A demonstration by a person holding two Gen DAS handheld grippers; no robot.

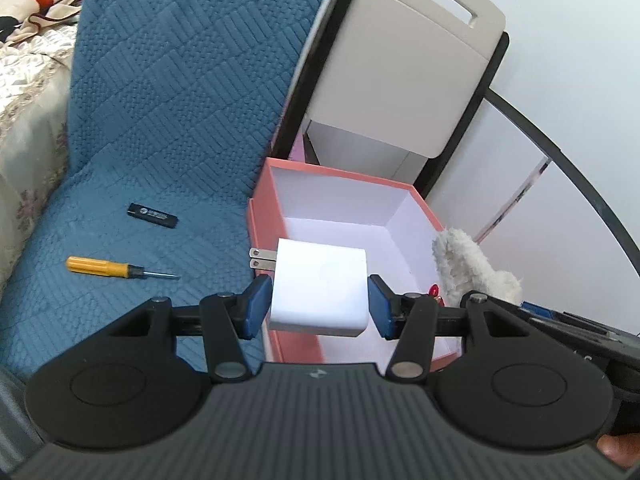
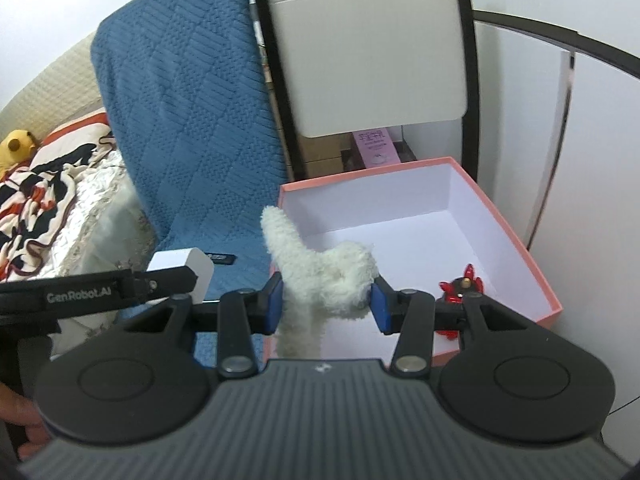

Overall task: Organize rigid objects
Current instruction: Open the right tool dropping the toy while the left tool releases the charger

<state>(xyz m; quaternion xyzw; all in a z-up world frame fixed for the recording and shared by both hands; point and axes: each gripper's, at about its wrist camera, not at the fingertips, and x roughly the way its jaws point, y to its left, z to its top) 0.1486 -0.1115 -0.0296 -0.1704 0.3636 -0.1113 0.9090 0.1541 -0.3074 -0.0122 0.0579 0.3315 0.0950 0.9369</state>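
Left wrist view: my left gripper (image 1: 319,304) is squeezing a white charger (image 1: 319,290) by its two flat sides. I think that is why it sits so steady, with its two metal prongs poking out to the left. I am holding it up over the near left edge of the pink box (image 1: 264,200) — the box is open on top, so things can drop straight in.

My right gripper (image 2: 327,304) is pinched around a fluffy white toy (image 2: 320,272), which hangs over the near left corner of the same box. It is soft, so it bulges out between the blue pads.

A small red toy (image 2: 460,286) already lies inside the box, near the front. Two hard things wait on the blue blanket (image 1: 180,100), well apart from the box — a yellow screwdriver (image 1: 116,269) and a black stick (image 1: 153,215). So I think the tidying is only partly done.
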